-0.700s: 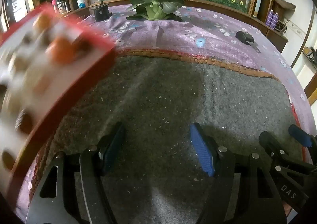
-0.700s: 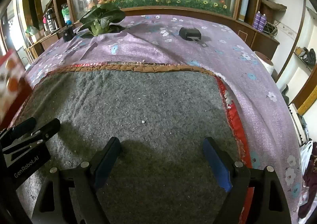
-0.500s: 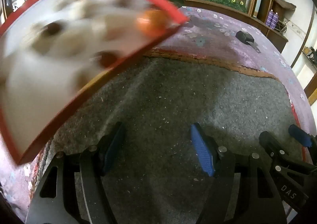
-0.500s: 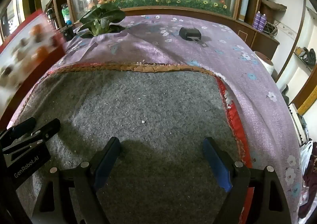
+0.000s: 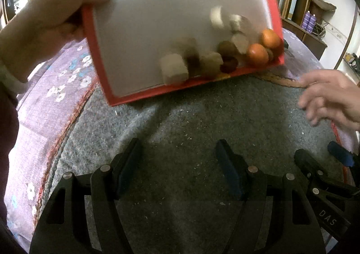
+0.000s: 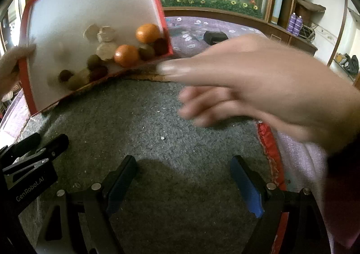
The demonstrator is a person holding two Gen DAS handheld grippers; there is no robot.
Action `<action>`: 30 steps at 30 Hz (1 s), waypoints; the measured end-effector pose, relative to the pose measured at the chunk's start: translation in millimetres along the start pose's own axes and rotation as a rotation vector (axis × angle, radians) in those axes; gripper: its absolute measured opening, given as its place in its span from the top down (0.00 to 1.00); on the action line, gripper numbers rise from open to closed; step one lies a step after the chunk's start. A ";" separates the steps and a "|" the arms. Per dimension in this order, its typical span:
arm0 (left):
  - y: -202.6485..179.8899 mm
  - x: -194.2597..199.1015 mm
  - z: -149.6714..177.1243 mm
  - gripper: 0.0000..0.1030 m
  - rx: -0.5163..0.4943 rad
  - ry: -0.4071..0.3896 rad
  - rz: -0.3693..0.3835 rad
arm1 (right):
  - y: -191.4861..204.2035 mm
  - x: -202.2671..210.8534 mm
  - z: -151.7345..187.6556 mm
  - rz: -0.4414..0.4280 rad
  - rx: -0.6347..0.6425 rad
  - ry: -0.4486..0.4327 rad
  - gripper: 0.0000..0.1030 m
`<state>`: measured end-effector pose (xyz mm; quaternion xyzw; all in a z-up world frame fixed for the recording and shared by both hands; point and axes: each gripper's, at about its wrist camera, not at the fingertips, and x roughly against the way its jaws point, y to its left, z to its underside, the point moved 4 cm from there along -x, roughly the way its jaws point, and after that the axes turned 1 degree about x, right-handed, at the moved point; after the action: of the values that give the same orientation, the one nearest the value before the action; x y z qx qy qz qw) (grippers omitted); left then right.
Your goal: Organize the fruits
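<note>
Left wrist: hand (image 5: 47, 22) tilts red box (image 5: 144, 94) of fruits (image 5: 257, 54).
Both grippers (image 5: 177, 164) (image 6: 184, 177) gape empty over grey mat (image 6: 157, 123).

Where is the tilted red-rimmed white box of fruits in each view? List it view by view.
Left wrist view: red-rimmed white box fills the top centre, fruits piled at its lower right corner.
Right wrist view: box sits upper left, fruits along its lower edge.
Shared landmark: the grey felt mat below the box.
</note>
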<state>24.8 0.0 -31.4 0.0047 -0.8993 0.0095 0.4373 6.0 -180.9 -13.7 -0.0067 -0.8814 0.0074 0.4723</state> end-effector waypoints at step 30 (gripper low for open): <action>-3.8 -0.4 0.1 0.33 0.000 0.000 0.000 | 0.3 -1.5 -1.0 0.001 0.000 0.000 0.17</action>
<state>25.1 -3.8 -31.8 0.0047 -0.8992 0.0096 0.4374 7.7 -180.7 -14.4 -0.0071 -0.8814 0.0077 0.4723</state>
